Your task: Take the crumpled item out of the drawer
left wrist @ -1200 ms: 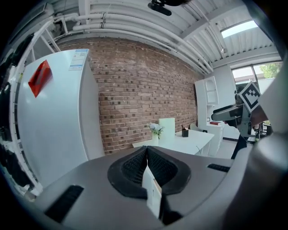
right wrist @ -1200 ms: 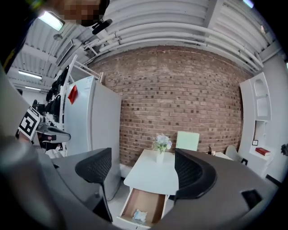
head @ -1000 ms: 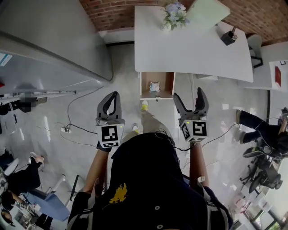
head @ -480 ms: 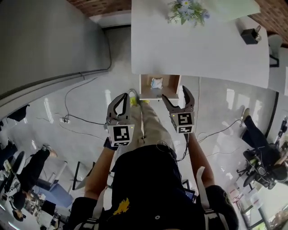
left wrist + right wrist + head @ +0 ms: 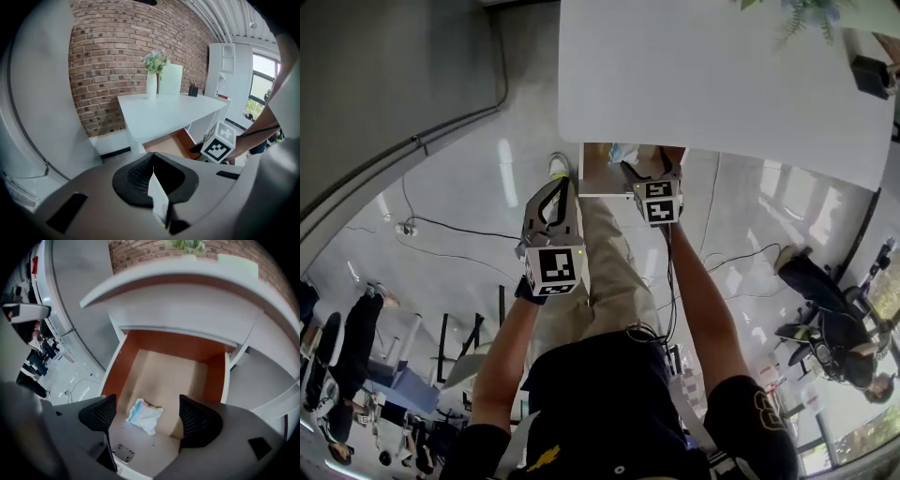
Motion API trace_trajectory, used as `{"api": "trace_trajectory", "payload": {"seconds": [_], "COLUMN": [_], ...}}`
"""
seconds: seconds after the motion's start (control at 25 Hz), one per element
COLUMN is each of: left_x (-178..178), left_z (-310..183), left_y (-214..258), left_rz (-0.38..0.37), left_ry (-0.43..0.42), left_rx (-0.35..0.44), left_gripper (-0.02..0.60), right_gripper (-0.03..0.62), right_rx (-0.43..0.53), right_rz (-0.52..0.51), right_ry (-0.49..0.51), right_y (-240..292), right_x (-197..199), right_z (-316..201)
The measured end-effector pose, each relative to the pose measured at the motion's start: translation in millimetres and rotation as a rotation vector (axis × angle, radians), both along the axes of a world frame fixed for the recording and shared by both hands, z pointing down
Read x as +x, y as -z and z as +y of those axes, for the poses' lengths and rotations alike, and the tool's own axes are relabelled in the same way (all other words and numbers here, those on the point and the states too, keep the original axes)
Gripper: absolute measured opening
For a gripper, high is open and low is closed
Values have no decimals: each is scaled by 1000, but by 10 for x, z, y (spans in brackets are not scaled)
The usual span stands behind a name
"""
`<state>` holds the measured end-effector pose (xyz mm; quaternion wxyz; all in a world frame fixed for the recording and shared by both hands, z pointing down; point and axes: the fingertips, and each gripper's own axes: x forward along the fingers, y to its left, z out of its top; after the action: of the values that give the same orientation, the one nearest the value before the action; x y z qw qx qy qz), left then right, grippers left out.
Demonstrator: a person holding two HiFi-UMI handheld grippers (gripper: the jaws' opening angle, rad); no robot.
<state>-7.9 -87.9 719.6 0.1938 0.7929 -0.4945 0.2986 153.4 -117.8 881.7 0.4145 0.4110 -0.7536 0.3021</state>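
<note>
Under the white table (image 5: 694, 84) a wooden drawer (image 5: 159, 362) stands pulled out. On its floor near the front lies the crumpled item (image 5: 144, 415), a white and light-blue wad. My right gripper (image 5: 146, 403) is open above it, one jaw on each side, not touching it. Seen from the head, the right gripper (image 5: 647, 169) reaches into the drawer (image 5: 592, 171) and hides most of its inside. My left gripper (image 5: 561, 186) hangs shut and holding nothing, left of the drawer and nearer my body; in its own view the left gripper (image 5: 152, 159) points at the table (image 5: 164, 112).
A vase of flowers (image 5: 151, 79) and a small black object (image 5: 870, 75) stand on the table. Behind is a brick wall (image 5: 108, 56). A grey partition (image 5: 384, 75) runs on the left, cables (image 5: 441, 225) trail on the floor, and a seated person (image 5: 816, 281) is at the right.
The table and drawer have come much closer. My right gripper has moved forward to hang over the open drawer. The left gripper has stayed shut and lags behind.
</note>
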Motion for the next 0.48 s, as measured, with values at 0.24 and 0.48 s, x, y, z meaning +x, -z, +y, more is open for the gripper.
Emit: {"api": "trace_trajectory", "payload": {"seconds": [0.24, 0.48], "left_x": [22, -48], "left_z": [42, 162], "left_y": [-384, -435], "left_rz": [7, -3], "left_ry": [23, 33], "left_rx": [-54, -75], "left_gripper": [18, 18], "right_gripper": [430, 422], "right_rx": [-146, -397], "right_rz": [62, 134], "right_ry": [54, 111], "right_y": [-955, -1362], "right_x": [30, 95], "right_z": [28, 418]}}
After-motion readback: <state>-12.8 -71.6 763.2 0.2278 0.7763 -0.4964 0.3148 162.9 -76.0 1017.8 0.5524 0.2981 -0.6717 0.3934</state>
